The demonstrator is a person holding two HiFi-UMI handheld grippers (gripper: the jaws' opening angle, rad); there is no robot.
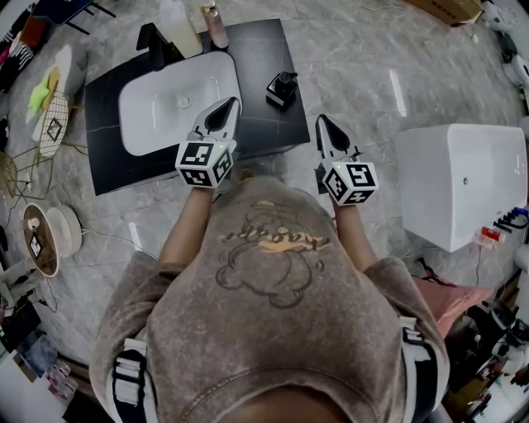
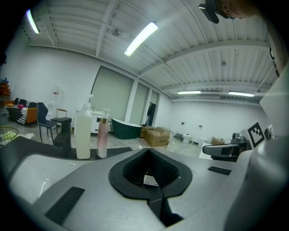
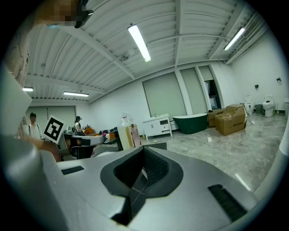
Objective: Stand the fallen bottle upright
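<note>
Head view, with both gripper views. The left gripper [image 1: 230, 102] and the right gripper [image 1: 321, 121], each a grey two-jaw tool carrying a cube of square black-and-white markers, are held side by side at the near edge of a black rectangular stone slab [image 1: 263, 48]. In each gripper view the dark ribbed pads are seen pressed together with nothing between them. A white oval ceramic basin [image 1: 157, 116] is sunk into the left part of the slab. A tall white plastic bottle [image 1: 180, 30], a slim pink pump bottle [image 1: 216, 25] and a black tap [image 1: 154, 46] are ranged along its far edge, and both bottles are shown upright in the left gripper view. The small black pump bottle [image 1: 281, 88] on the bare right part of the slab is taken to be the fallen one, though its posture is not settled from above. It lies beyond the closed tips and between them, about equally near to each. Its long axis appears to run near to far, with the pump end turned away. No brand or label can be read on any bottle, and only the marker patterns are distinct
</note>
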